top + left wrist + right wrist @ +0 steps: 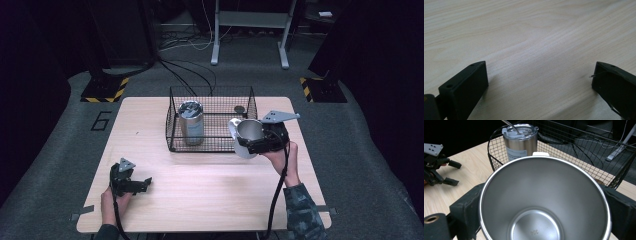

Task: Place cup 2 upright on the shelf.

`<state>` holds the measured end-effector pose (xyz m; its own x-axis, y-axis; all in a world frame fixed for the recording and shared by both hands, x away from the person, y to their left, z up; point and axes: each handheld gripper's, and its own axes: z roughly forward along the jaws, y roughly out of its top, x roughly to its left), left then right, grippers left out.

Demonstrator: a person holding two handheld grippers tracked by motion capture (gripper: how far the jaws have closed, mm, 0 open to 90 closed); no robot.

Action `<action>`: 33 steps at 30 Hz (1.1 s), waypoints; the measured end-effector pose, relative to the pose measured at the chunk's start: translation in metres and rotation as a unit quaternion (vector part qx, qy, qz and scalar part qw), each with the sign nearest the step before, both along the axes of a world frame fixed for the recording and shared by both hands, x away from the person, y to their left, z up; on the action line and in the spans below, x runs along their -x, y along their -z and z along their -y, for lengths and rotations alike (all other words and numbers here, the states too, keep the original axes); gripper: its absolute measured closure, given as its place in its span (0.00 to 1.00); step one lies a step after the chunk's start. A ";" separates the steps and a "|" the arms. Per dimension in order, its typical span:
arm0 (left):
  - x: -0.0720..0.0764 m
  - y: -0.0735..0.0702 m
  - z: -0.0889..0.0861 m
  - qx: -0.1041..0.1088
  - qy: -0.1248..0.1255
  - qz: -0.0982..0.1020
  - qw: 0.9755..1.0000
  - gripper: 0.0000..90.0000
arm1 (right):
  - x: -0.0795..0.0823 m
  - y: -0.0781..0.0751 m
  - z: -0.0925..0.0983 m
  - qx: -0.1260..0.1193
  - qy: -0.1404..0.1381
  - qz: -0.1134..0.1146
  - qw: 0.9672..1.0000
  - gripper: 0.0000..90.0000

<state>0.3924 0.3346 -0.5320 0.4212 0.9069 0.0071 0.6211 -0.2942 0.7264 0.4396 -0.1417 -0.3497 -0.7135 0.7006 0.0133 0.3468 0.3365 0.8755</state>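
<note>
Gripping a steel cup (544, 202) by its sides, the right gripper (257, 140) holds it in the air, tilted, just off the near right corner of a black wire basket (172, 132). The cup is empty and open-mouthed; its jaws press against opposite walls. Inside the basket, at its left, a lidded steel tumbler (191, 121) with a straw stands upright, and a small dark round object (240, 108) lies at the far right. The basket sits on the far half of a pale wooden table (210, 200). At the near left, the left gripper (145, 182) rests low over bare wood, its jaws spread wide and holding nothing. The step in hand appears to be carrying the cup to the basket; next, it likely needs lifting over the rim and lowering beside the tumbler.
</note>
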 end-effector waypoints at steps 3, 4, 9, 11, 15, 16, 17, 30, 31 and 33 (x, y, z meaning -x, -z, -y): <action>0.000 0.000 0.000 0.000 0.000 0.000 1.000 0.00 | -0.006 -0.001 -0.001 -0.002 -0.001 0.002 1.000 0.06; 0.000 0.000 0.000 0.000 0.000 0.000 1.000 0.00 | -0.006 -0.001 -0.001 -0.002 -0.001 0.002 1.000 0.06; 0.000 0.000 0.000 0.000 0.000 0.000 1.000 0.00 | -0.014 -0.005 -0.005 0.001 -0.003 0.005 1.000 0.06; 0.000 0.000 0.000 0.000 0.000 0.000 1.000 0.00 | -0.015 -0.007 -0.008 -0.001 -0.002 0.006 1.000 0.06; 0.000 0.000 0.000 0.000 0.000 0.000 1.000 0.00 | -0.022 -0.011 -0.012 0.000 -0.003 0.009 1.000 0.06; 0.000 0.000 0.000 0.000 0.000 0.000 1.000 0.00 | -0.024 -0.012 -0.012 0.001 -0.002 0.007 1.000 0.06; 0.000 0.000 0.000 0.000 0.000 0.000 1.000 0.00 | -0.026 -0.013 -0.013 0.002 -0.005 0.011 1.000 0.06; 0.000 0.000 0.000 0.000 0.000 0.000 1.000 0.00 | -0.048 -0.015 -0.027 0.011 -0.002 0.001 1.000 0.06; 0.000 0.000 0.000 0.000 0.000 0.000 1.000 0.00 | -0.050 -0.015 -0.028 0.011 -0.003 0.000 1.000 0.06; 0.000 0.000 0.000 0.000 0.000 0.000 1.000 0.00 | -0.054 -0.015 -0.029 0.014 -0.003 0.002 1.000 0.06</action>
